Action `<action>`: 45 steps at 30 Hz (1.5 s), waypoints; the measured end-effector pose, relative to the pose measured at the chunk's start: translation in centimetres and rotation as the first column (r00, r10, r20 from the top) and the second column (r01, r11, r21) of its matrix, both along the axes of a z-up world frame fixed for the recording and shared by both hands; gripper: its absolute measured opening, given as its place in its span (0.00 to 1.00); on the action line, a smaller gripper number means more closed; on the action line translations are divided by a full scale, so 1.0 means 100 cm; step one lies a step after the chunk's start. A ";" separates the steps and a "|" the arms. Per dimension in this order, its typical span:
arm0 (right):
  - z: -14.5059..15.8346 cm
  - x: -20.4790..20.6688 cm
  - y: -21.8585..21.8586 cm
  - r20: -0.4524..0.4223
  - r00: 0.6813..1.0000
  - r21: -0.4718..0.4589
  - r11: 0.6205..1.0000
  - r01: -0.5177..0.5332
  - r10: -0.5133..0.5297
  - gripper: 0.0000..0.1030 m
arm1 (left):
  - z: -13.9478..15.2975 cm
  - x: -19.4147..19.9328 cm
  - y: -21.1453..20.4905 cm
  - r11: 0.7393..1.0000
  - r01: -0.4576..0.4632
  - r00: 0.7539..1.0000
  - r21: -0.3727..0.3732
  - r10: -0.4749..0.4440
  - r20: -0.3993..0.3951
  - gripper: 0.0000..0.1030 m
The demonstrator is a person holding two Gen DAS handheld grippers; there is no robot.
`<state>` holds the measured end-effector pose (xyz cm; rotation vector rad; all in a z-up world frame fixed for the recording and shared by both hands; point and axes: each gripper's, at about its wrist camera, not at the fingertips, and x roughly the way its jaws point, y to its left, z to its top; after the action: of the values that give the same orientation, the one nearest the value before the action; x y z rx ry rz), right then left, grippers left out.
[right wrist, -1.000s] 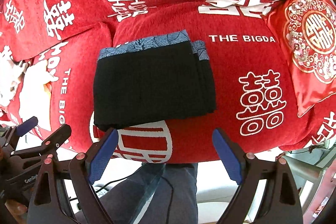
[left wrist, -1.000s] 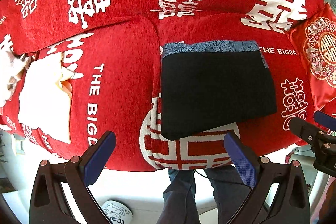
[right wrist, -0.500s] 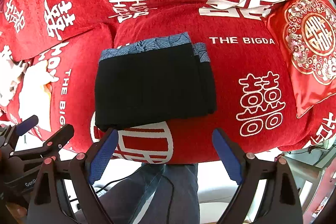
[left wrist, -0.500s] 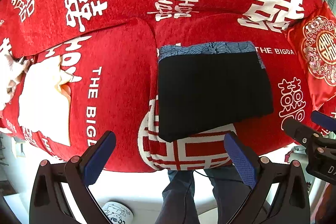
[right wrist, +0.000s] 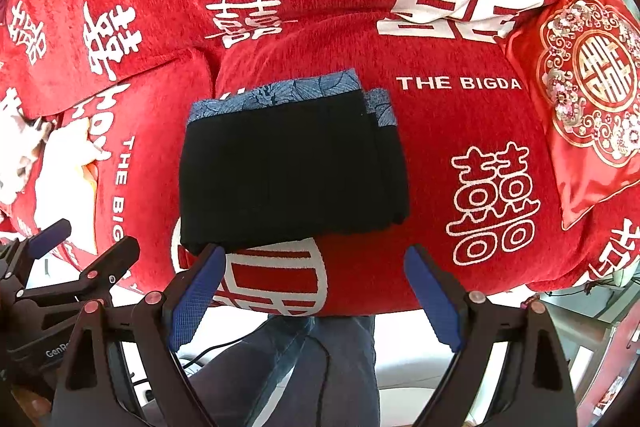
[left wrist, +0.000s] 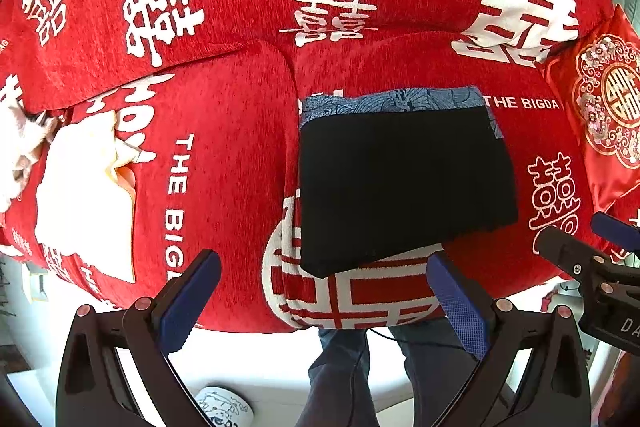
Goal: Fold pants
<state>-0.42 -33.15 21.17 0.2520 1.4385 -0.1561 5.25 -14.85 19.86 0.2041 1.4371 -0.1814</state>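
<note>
I see a red sofa cover (left wrist: 224, 147) with white characters filling both views. Black folded pants (left wrist: 404, 183) lie mid-frame on the right seat cushion, blue patterned band along their far edge. Left gripper (left wrist: 324, 301) and right gripper (right wrist: 316, 297) both spread wide, holding nothing, at bottom of frame. White cloth (left wrist: 80, 195) at left edge, partly cut off. An embroidered cushion (right wrist: 588, 99) is at right.
</note>
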 end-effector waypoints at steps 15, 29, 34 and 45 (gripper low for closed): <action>0.001 0.001 -0.001 0.000 1.000 -0.001 1.000 0.000 0.000 0.90 | 0.001 0.001 -0.002 1.000 0.001 1.000 0.000 -0.001 0.004 1.00; 0.001 0.003 -0.002 0.000 1.000 -0.002 1.000 -0.001 0.001 0.90 | 0.000 0.002 -0.003 1.000 0.009 1.000 -0.006 -0.009 0.002 1.00; 0.001 0.002 -0.001 -0.001 1.000 -0.003 1.000 0.001 -0.001 0.90 | 0.000 0.002 -0.003 1.000 0.012 1.000 -0.009 -0.012 0.003 1.00; 0.001 0.003 0.000 -0.001 1.000 -0.003 1.000 0.003 -0.003 0.90 | -0.002 0.003 -0.003 1.000 0.016 1.000 -0.010 -0.016 -0.003 1.00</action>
<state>-0.14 -33.17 21.24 0.2515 1.4393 -0.1608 5.58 -15.15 19.69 0.2073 1.4376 -0.2024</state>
